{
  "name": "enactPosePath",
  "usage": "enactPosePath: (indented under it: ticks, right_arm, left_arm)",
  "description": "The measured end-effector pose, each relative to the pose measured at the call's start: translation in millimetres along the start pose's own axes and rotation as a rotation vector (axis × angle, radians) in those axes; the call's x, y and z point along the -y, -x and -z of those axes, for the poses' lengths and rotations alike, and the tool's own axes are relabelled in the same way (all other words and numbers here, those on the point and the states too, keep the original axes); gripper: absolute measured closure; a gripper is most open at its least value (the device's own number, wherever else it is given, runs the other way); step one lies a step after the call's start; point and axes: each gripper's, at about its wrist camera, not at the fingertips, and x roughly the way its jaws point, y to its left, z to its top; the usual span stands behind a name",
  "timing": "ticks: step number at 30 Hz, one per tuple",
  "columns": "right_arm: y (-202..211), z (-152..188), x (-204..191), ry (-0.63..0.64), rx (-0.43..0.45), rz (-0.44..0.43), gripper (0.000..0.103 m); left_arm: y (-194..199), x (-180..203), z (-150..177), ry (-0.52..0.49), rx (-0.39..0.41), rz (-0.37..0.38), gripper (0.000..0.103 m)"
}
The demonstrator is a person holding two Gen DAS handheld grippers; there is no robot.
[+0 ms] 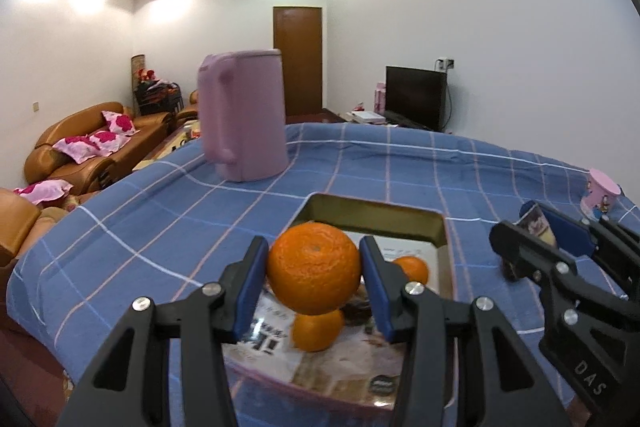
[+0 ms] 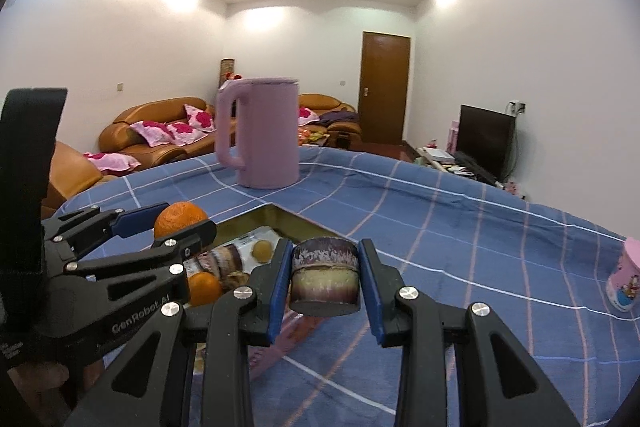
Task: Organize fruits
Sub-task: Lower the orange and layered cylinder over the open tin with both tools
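Note:
My left gripper (image 1: pixel 314 247) is shut on a large orange (image 1: pixel 314 271), held above a gold-rimmed tray (image 1: pixel 440 227) with a printed bottom. Two smaller oranges (image 1: pixel 318 331) (image 1: pixel 412 269) lie in that tray. My right gripper (image 2: pixel 325 247) is shut on a short purple-brown cylinder of sugarcane (image 2: pixel 324 277), just right of the tray's rim (image 2: pixel 304 223). In the right wrist view the left gripper (image 2: pixel 186 217) with its orange (image 2: pixel 176 215) hovers at the left, over a small orange (image 2: pixel 204 289) and a small yellowish fruit (image 2: pixel 262 251). The right gripper (image 1: pixel 528 223) shows at the right edge of the left wrist view.
A tall pink kettle (image 1: pixel 244 119) (image 2: pixel 264 131) stands on the blue checked tablecloth (image 1: pixel 160 227) beyond the tray. A small pink cup (image 1: pixel 600 193) (image 2: pixel 624 275) sits near the table's right edge. Sofas, a door and a television lie past the table.

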Motion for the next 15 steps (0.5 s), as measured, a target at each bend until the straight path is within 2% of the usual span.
enactPosePath:
  ticks: [7,15]
  right_arm:
    - [-10.5,-2.0,-19.7,0.017,-0.014,-0.041,0.068]
    - [-20.5,-0.4,-40.7,0.056,-0.041,-0.082,0.068]
  left_arm:
    - [-1.3,-19.0,5.4,0.008,-0.016,-0.033,0.054]
    - [-7.7,-32.2,11.9,0.015,-0.051,-0.032,0.054]
